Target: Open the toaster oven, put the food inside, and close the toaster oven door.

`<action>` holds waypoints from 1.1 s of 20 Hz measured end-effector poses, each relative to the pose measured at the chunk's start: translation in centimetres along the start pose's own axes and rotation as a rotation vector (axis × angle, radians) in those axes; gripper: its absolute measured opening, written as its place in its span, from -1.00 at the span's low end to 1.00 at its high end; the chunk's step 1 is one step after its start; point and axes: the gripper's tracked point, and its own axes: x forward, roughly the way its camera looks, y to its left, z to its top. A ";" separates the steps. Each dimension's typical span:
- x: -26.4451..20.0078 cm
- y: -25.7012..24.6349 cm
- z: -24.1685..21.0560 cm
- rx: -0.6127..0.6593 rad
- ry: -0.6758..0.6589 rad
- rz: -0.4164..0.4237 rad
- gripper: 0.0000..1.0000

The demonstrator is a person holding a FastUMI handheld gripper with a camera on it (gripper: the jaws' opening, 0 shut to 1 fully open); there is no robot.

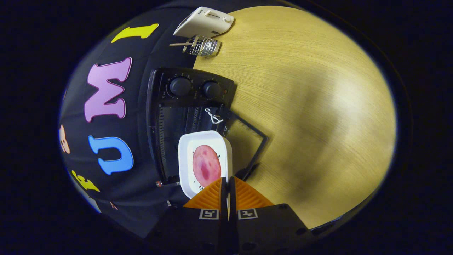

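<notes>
Now hand-held gripper (pixel 227 184) pinches tray (pixel 187 159) rim; toaster oven (pixel 184 102) door (pixel 247 141) – open.

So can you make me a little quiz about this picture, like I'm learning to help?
1. True or false: the toaster oven door is open.
2. What are the fingers pinching?
A) the wire rack
B) the white dish
C) a knob
3. What lies in the dish?

Key:
1. True. The door hangs open over the wooden table.
2. B. The gripper is shut on the rim of the white dish, held in front of the oven's opening.
3. A round pink slice of meat.
</notes>
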 end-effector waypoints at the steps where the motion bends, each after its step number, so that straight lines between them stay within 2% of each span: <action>1: 0.8 0.7 -0.1 0.020 -0.031 0.007 -0.90; 4: 4.3 3.1 0.2 0.094 -0.118 0.031 -0.90; 10: 8.5 5.5 1.6 0.228 -0.299 -0.010 -0.90; 15: 11.2 6.5 1.5 0.284 -0.342 -0.041 -0.90; 19: 11.7 6.8 1.1 0.306 -0.331 -0.002 -0.86; 21: 12.0 6.7 0.3 0.321 -0.296 0.004 -0.68; 22: 11.5 6.6 0.2 0.312 -0.293 0.000 -0.34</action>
